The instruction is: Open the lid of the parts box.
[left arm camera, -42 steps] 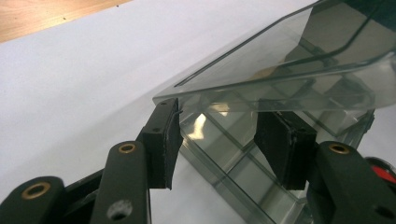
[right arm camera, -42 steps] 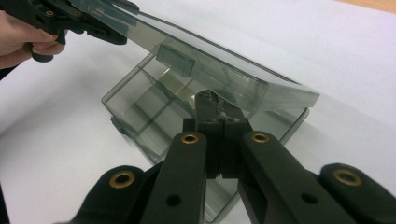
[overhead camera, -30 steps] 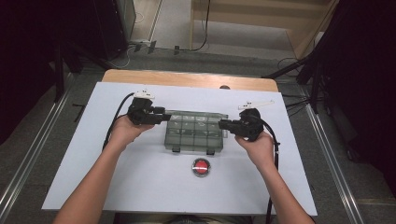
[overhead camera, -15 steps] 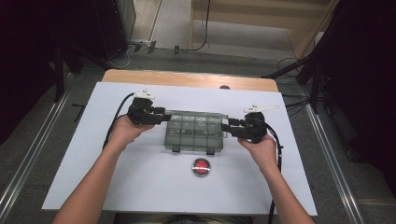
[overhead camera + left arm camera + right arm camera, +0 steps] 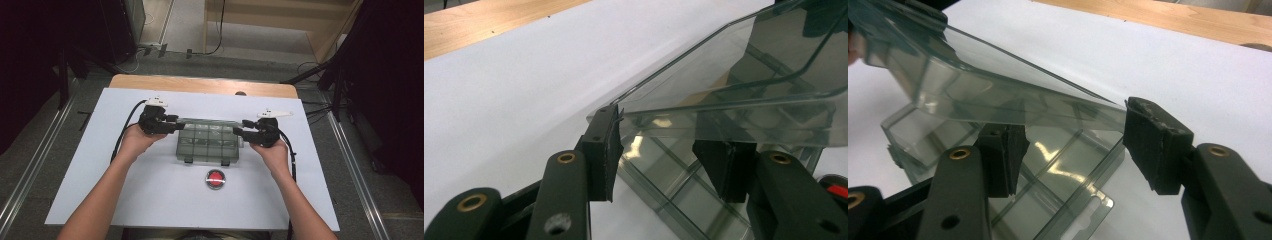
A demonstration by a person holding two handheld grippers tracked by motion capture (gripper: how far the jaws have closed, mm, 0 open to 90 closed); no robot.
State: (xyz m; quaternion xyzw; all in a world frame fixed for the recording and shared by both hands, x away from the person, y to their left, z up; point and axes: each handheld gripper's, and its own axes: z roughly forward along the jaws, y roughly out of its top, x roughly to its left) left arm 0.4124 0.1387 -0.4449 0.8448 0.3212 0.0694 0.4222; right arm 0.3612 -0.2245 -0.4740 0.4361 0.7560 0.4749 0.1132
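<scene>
1. Since the earlier high view, the right gripper (image 5: 239, 133) has dropped a little lower at the right end of the clear plastic organizer box (image 5: 207, 150), and its jaws have just been opening; the raised lid (image 5: 998, 95) now lies between them without being pinched.
2. Seen from above, the box sits in the middle of the white surface (image 5: 100, 165), with a small round red object (image 5: 215, 179) just in front of it.
3. At the box's left end, the left gripper (image 5: 664, 150) has its jaws about half spread around the lid's corner. 1 pad (image 5: 605, 150) touches the lid's edge; I cannot tell whether the other pad presses on it.
4. In both gripper views the lid stands tilted, partly lifted off the compartmented tray (image 5: 1058, 165).
5. My reading is that the lid is being swung on its hinge, and the right gripper is taking a fresh hold.
6. To do this well, close the right pads squarely on the lid's rim, not on the tray wall.
7. Move both ends together so the thin lid does not twist.
8. Keep the tray flat on the surface throughout.
</scene>
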